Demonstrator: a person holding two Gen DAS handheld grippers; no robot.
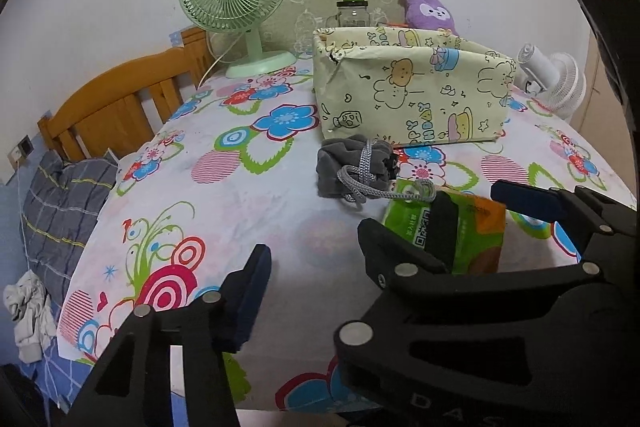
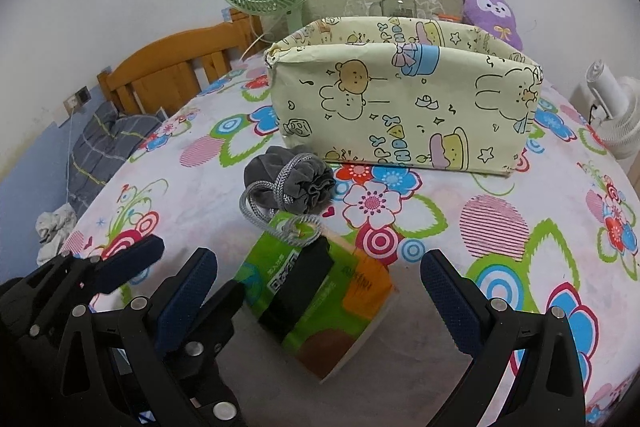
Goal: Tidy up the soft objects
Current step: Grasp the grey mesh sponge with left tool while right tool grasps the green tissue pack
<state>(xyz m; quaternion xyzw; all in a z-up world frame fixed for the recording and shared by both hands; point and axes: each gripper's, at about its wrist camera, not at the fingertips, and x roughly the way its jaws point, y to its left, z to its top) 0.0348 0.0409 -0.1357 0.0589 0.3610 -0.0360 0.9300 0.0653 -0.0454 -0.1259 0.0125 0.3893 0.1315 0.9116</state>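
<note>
We see the green tissue pack [image 2: 320,303] lying between our right gripper [image 2: 316,291]'s wide-apart pads, untouched. The grey drawstring pouch [image 2: 294,183] sits at twelve o'clock, before the cartoon-print box [image 2: 400,99]. Neither is stowed. The left gripper [image 2: 156,267] stands apart, empty. The box's inside is hidden.
</note>
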